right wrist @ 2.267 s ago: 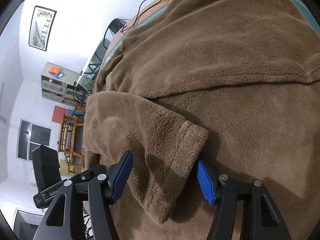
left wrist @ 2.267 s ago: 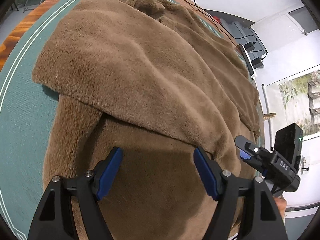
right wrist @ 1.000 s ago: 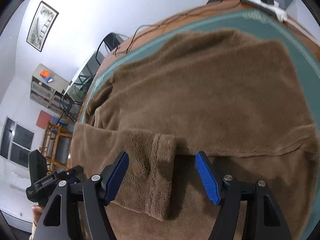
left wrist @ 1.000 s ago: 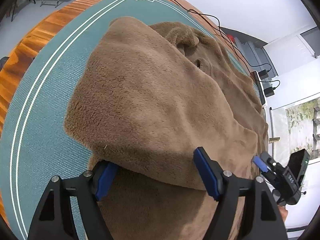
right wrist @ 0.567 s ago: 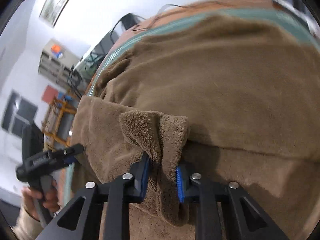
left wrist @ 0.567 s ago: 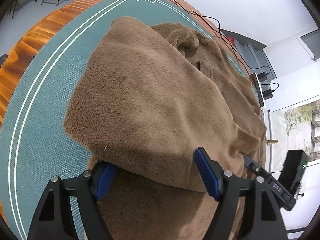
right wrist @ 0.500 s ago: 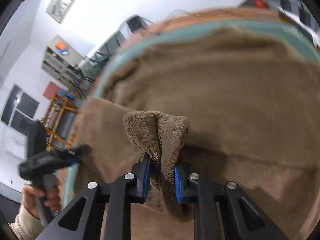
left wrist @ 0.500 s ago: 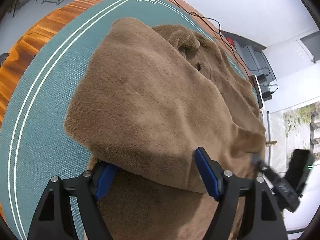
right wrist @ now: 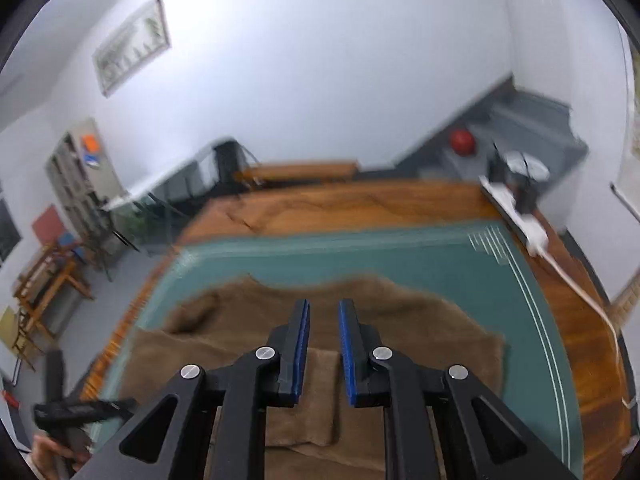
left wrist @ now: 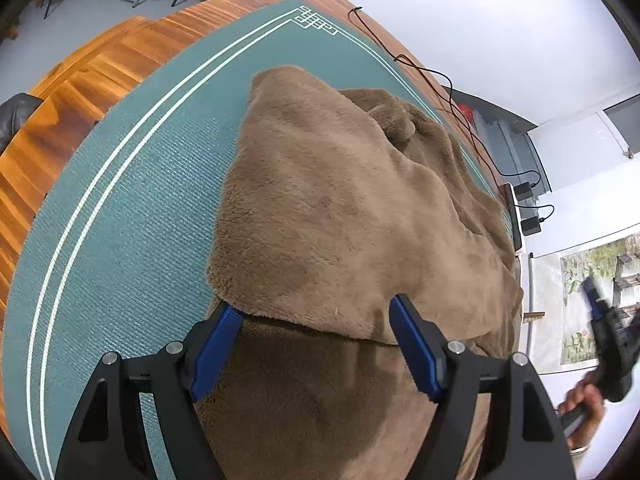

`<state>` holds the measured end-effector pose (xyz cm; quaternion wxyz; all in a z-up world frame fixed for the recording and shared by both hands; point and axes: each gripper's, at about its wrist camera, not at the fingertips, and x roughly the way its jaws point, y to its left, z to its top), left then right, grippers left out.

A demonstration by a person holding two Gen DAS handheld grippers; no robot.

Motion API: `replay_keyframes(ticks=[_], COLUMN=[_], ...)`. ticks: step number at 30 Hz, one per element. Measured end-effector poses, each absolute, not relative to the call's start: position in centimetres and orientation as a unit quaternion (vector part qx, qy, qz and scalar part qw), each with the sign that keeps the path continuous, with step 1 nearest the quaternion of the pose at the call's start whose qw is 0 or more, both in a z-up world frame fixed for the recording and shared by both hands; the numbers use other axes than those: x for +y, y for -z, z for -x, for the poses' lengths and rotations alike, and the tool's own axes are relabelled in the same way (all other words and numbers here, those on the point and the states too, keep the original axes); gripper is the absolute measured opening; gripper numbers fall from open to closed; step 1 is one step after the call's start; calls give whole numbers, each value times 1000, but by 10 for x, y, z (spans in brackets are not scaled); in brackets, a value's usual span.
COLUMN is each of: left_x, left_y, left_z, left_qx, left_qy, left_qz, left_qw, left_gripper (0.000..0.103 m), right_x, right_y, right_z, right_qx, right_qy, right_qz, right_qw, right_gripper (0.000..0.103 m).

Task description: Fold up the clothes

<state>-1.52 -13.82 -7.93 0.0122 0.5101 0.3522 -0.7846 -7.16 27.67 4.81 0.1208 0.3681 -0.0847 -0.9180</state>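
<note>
A wooden worktop (left wrist: 100,64) carries a green mat (left wrist: 120,216) with the brown fleece garment (left wrist: 340,220) spread on it. The left hand-held gripper (left wrist: 316,344) points steeply down, jaws wide over a folded edge at 6 o'clock. The right hand-held gripper (right wrist: 323,344) hangs above the garment, jaws just closed nearly together, nothing between them.

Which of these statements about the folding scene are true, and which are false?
1. The brown fleece garment lies on a green mat with white border lines. True.
2. The left claw is shut tight on the garment. False: its jaws stand wide open, astride a folded edge.
3. The mat lies on an orange-brown wooden table. True.
4. A round red ball sits on the mat. False: it is on a grey ledge by the wall, beyond the table.
</note>
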Motion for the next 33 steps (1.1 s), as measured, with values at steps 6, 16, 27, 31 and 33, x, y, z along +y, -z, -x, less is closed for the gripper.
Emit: replay_keyframes(ticks=[6, 16, 27, 31, 33], left_x=[-136, -139, -141, -147, -149], left_y=[81, 80, 81, 79, 77], left_z=[15, 9, 4, 3, 4], left_qx=[347, 343, 339, 351, 352], left_qy=[783, 783, 786, 788, 791], left_qz=[-516, -519, -518, -506, -500], left_qw=[12, 8, 9, 16, 20], left_gripper=[80, 80, 80, 80, 80], right_x=[296, 266, 211, 222, 234], right_y=[13, 57, 63, 7, -17], right_z=[82, 119, 114, 96, 88], right_qx=[-147, -127, -21, -26, -32], right_qy=[880, 858, 868, 911, 926], right_qz=[-436, -478, -468, -383, -351], right_qw=[117, 137, 164, 148, 134], right_gripper=[58, 79, 13, 11, 11])
